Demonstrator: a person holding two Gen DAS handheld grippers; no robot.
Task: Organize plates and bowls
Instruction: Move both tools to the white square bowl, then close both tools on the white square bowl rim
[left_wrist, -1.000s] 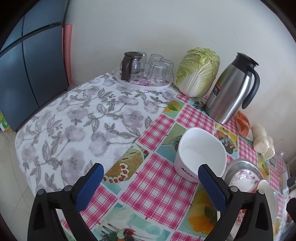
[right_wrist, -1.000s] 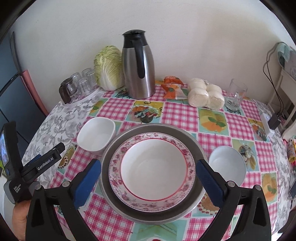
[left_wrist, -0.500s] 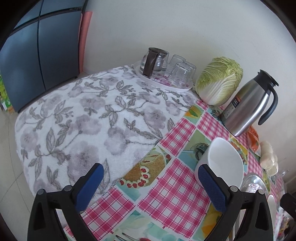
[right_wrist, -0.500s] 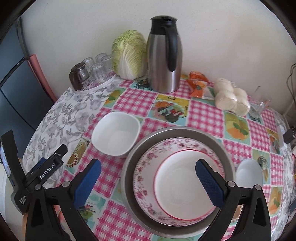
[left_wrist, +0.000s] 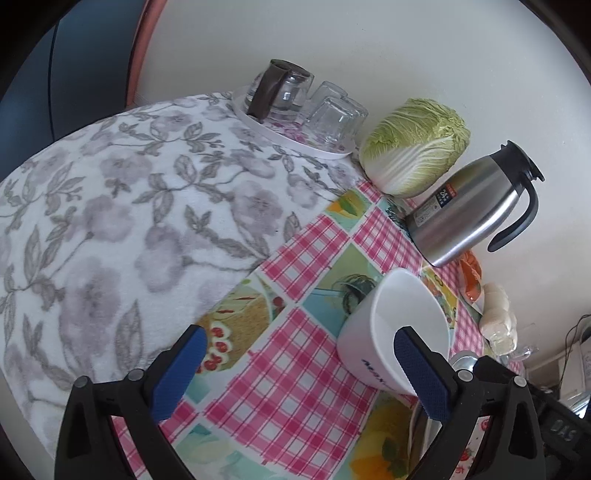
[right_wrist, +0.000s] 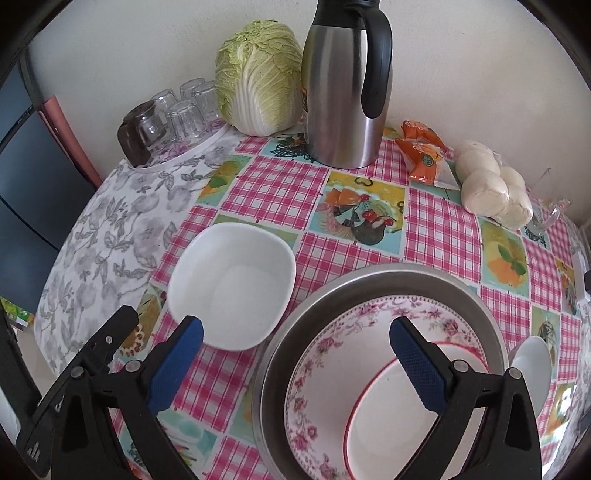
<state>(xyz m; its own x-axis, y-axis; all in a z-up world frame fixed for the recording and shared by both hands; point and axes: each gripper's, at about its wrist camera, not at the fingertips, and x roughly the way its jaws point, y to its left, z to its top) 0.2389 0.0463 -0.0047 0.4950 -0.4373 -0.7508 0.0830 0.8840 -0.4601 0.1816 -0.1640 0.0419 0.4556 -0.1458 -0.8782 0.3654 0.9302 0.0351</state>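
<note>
Left gripper (left_wrist: 299, 363) open, empty, right pad at white bowl (right_wrist: 231, 284) rim. Right gripper (right_wrist: 295, 354) open, empty, above bowl–floral plate (right_wrist: 325, 354) gap.

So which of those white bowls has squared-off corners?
The white bowl left of the metal pan; the small one at the pan's right is round.

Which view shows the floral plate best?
The right wrist view. There the floral plate lies nearly whole inside the metal pan, its rose border and red-ringed centre clear between the open right gripper fingers. The left wrist view catches only a sliver of its rim behind the open left gripper.
</note>
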